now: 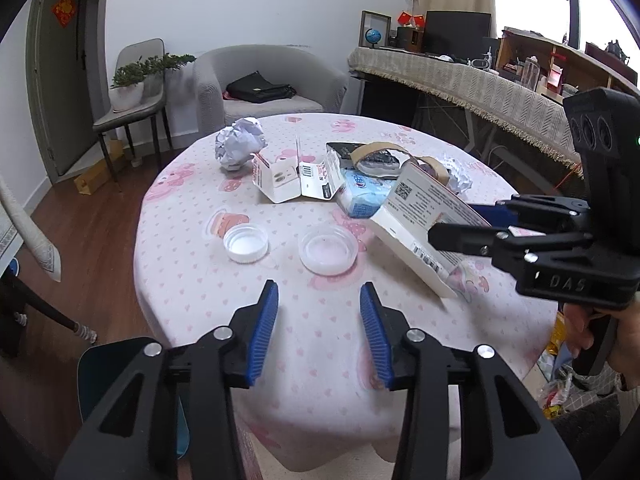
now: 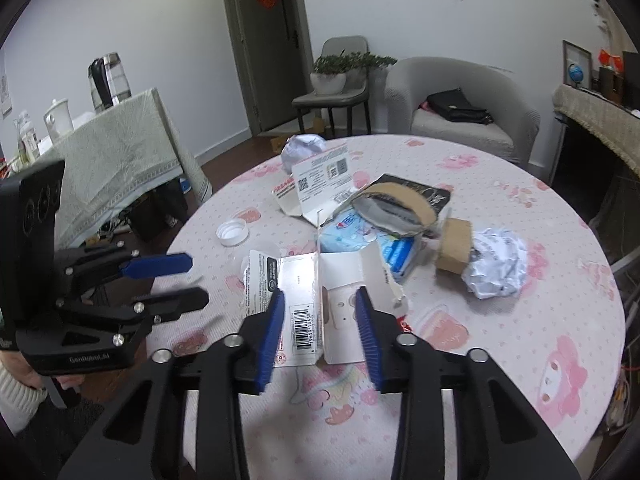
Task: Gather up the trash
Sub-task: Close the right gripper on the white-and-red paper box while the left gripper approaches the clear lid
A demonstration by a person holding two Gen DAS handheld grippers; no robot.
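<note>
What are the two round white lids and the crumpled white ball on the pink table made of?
The two round white lids look like moulded plastic, smooth and slightly glossy; one seems translucent. The crumpled white ball looks like matte paper, judging by its sharp creases and faint print.

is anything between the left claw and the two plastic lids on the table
Nothing visible. The left claw has only bare tablecloth between it and the white lid and the clear lid. The flattened box in the right claw lies off to the side.
</note>
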